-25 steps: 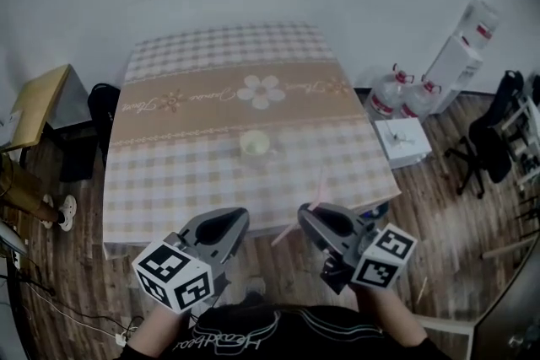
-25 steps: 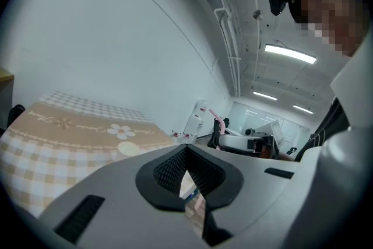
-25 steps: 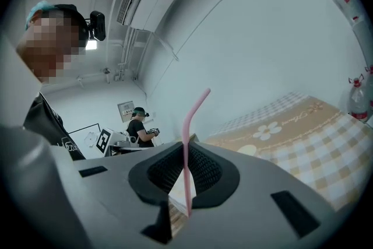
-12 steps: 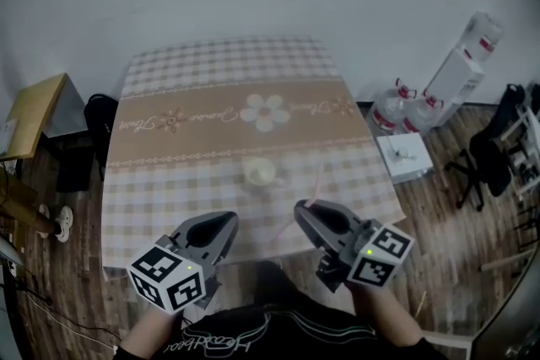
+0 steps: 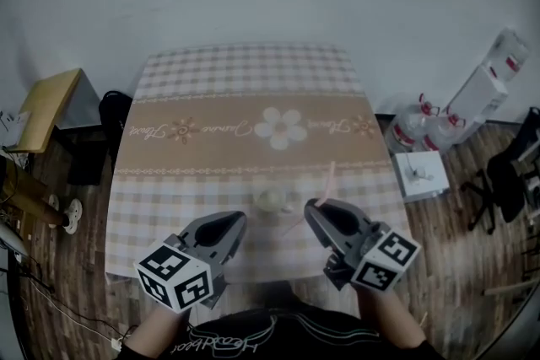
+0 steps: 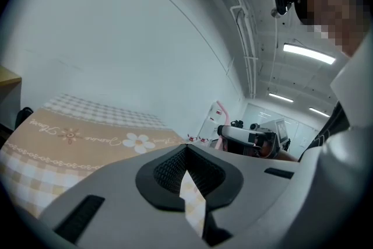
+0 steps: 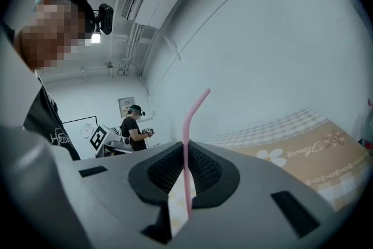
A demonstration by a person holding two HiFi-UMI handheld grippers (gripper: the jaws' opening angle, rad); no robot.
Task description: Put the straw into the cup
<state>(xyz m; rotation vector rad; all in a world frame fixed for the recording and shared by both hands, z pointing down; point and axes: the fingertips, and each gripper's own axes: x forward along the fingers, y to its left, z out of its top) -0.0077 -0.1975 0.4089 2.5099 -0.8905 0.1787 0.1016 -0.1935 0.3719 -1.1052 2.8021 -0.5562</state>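
The bench, under a checked cloth with a tan flowered band across its middle, fills the centre of the head view. Both grippers hang over its near edge.

The left gripper sits toward the near left. Its jaws are clenched tip to tip with nothing between them, and only cloth shows through the sliver behind the tips.

The right gripper sits toward the near right, jaws clenched on the straw.

The cup, small and pale, stands on the bench close to the near edge, about midway along it and between the two grippers. It looks empty, though it is too small to be sure.

The straw is thin and pink, pinched partway along its length. Its bent end rises toward the far edge and its lower end juts back toward the person. It is near the cup, on its right, but not over it.

As I judge it, the pick-up is done. What remains is carrying the straw over the cup's mouth, lowering one end in and letting go.
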